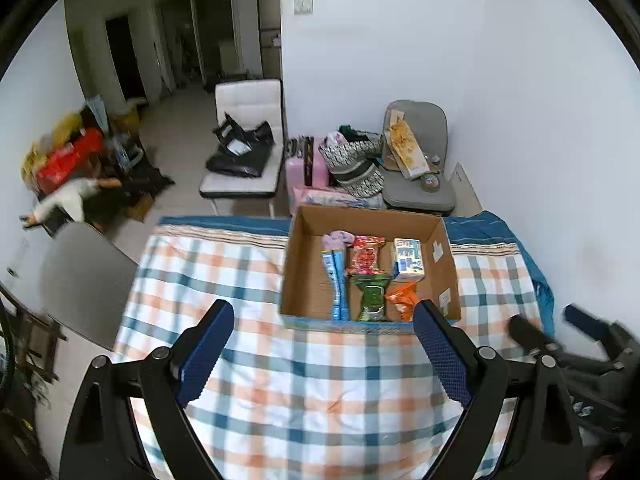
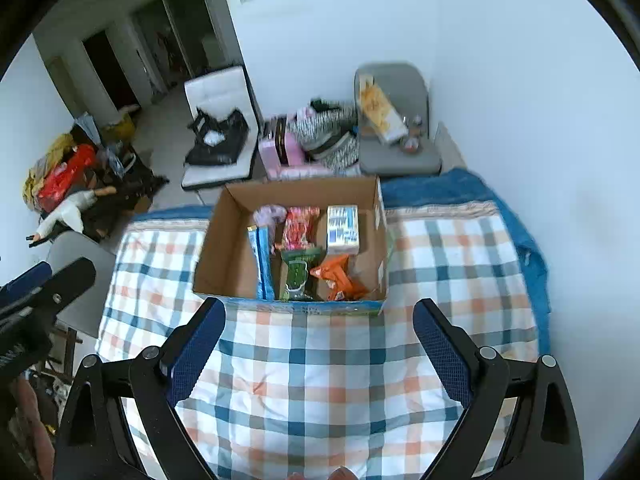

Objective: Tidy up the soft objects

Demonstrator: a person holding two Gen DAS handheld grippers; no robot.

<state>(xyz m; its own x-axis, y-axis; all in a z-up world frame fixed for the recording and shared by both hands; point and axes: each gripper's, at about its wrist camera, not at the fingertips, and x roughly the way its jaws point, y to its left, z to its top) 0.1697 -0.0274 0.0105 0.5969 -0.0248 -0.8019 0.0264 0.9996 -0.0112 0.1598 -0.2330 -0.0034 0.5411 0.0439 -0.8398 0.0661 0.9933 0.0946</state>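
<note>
A white chair (image 1: 244, 136) holds what looks like a black bag (image 1: 242, 152).

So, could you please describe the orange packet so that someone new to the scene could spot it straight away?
Find the open cardboard box on the plaid blanket. Look in its near right corner, in front of the white and blue carton and right of the green packet. The orange packet is the only orange item inside, and it looks crumpled.

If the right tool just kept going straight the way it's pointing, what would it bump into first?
Probably the near wall of the cardboard box, which sits straight ahead between the open fingers of the right tool. Only checked bedding lies before it. Depth is hard to judge through the fisheye, so it might dip into the bedding first.
</note>
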